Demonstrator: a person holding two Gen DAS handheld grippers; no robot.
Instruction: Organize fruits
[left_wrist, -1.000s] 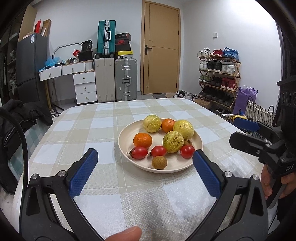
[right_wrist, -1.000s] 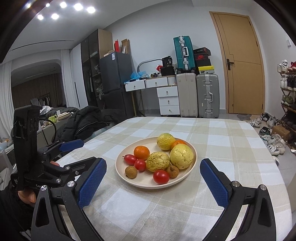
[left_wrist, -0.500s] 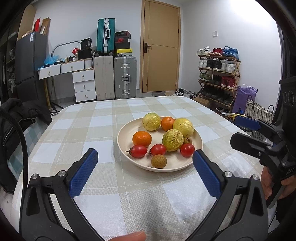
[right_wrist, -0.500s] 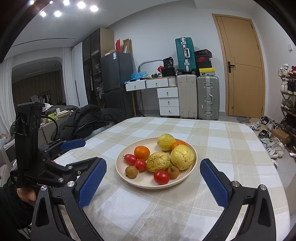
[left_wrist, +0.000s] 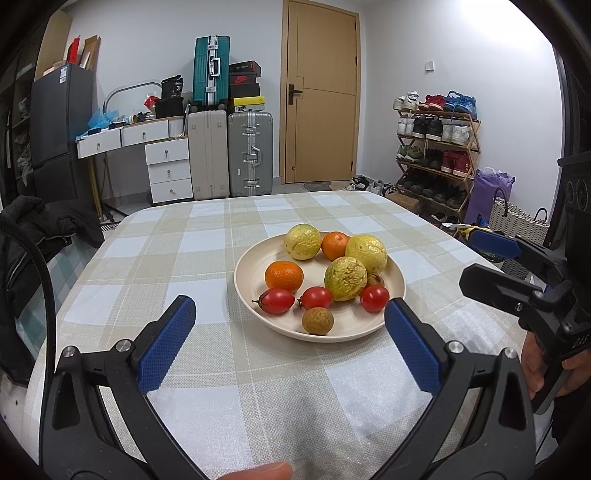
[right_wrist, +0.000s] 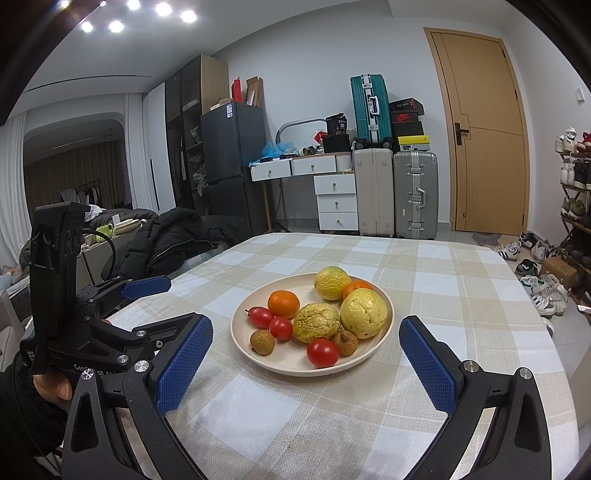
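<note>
A cream plate (left_wrist: 246, 269) (right_wrist: 243, 343) sits mid-table on the checked cloth. It holds three yellow-green fruits (left_wrist: 345, 278) (right_wrist: 364, 313), two oranges (left_wrist: 283, 275) (right_wrist: 283, 304), three red tomatoes (left_wrist: 276, 301) (right_wrist: 323, 352) and two brown lychees (left_wrist: 317, 320) (right_wrist: 262, 342). My left gripper (left_wrist: 289, 304) hovers open just short of the plate's near rim, with nothing between its fingers. Off the plate's other near side, my right gripper (right_wrist: 306, 325) is held open and empty too. Each gripper shows in the other's view: the right gripper (left_wrist: 484, 260), the left gripper (right_wrist: 168, 302).
The table (left_wrist: 155, 258) drops off at its left and right edges. A dark jacket (left_wrist: 33, 236) lies beside the left edge. A hand (left_wrist: 543, 365) grips the right tool. Suitcases (left_wrist: 249, 153), drawers and a shoe rack (left_wrist: 436, 147) stand along the walls behind.
The left wrist view has drifted very slightly. Both grippers stay open and the fruits lie as before.
</note>
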